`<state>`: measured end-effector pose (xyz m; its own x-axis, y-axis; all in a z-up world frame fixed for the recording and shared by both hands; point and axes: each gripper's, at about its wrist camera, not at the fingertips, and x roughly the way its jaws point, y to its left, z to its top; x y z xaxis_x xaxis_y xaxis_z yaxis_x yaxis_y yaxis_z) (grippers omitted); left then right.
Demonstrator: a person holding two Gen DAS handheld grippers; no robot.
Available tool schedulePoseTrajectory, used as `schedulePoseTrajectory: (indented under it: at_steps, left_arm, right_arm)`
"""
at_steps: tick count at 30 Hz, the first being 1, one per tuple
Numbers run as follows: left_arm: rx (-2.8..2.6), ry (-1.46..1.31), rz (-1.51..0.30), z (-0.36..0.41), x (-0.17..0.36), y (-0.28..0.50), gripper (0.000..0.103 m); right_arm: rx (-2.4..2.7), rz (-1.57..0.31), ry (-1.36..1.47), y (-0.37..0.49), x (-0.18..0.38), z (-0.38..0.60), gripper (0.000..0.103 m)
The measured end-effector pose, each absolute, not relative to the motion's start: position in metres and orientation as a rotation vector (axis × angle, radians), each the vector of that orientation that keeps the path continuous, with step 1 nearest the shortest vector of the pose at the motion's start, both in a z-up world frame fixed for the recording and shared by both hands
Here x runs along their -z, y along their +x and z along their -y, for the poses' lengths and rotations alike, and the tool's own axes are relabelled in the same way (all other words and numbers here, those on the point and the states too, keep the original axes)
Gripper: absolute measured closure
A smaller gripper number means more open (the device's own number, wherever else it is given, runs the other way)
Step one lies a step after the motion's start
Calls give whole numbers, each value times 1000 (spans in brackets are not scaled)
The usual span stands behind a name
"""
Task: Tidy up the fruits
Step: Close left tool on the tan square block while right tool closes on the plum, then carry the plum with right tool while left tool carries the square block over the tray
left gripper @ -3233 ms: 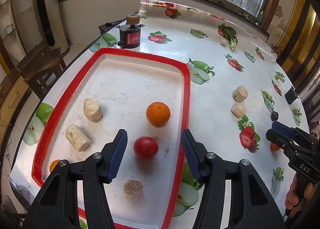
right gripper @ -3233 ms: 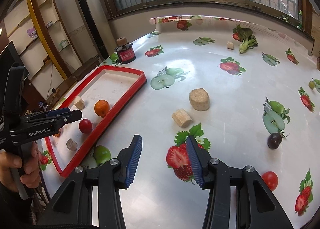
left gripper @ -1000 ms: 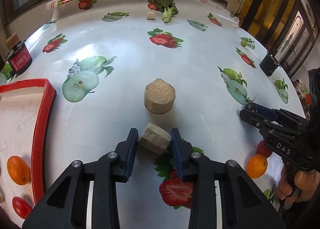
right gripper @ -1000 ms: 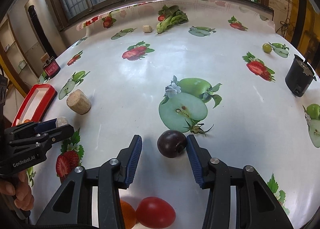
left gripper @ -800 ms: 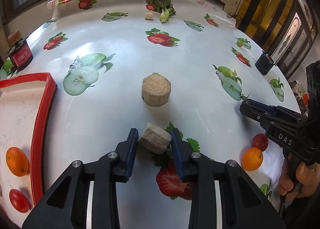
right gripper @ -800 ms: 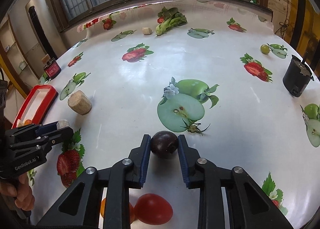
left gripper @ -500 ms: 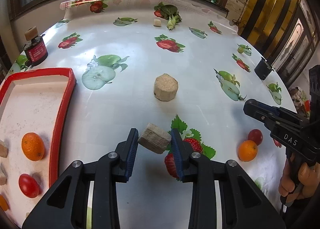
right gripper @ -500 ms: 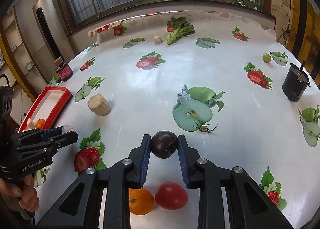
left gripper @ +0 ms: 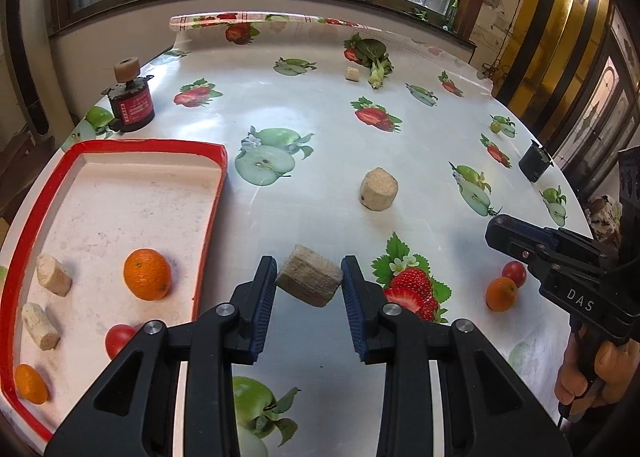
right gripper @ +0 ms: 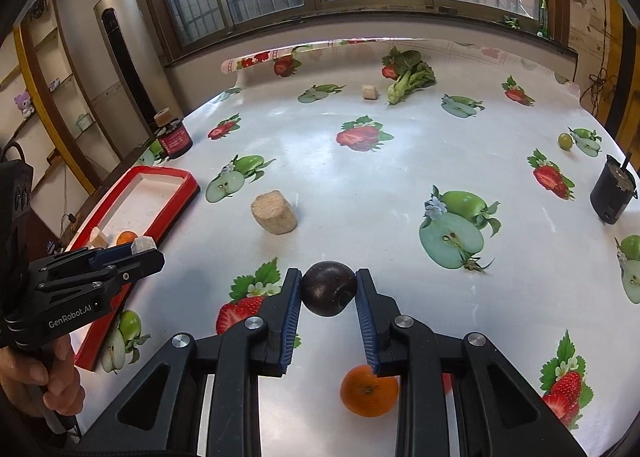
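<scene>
My left gripper (left gripper: pixel 308 283) is clamped on a tan cut chunk (left gripper: pixel 310 281), held clear of the tablecloth with its long axis tilted, the far end higher on the left pad side. My right gripper (right gripper: pixel 329 289) is closed on a dark plum (right gripper: pixel 329 288), pinched squarely between the blue pads and also off the cloth. What the next move turns on, as I judge it, is where the red tray (left gripper: pixel 212 193) lies from each load: in the left wrist view its near rim is just beside and to the left of my left fingers, with an orange (left gripper: pixel 147 274), a tomato (left gripper: pixel 119 339) and two tan pieces already inside. In the right wrist view the same tray sits well apart, far off to the left beyond my other gripper. So the left hand is plainly nearer; it needs only a short leftward carry over the rim, while the plum must cross the table.
</scene>
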<state>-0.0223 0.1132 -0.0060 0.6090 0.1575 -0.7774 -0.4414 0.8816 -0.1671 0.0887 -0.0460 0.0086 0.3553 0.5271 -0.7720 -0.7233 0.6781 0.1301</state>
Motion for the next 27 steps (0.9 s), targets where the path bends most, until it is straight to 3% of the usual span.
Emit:
schedulePoseTrajectory:
  at_steps: [27]
  left_arm:
    - [-485, -419, -799, -169, -9, -84, 72]
  right_arm:
    - [-973, -869, -332, 29, -21, -28, 75]
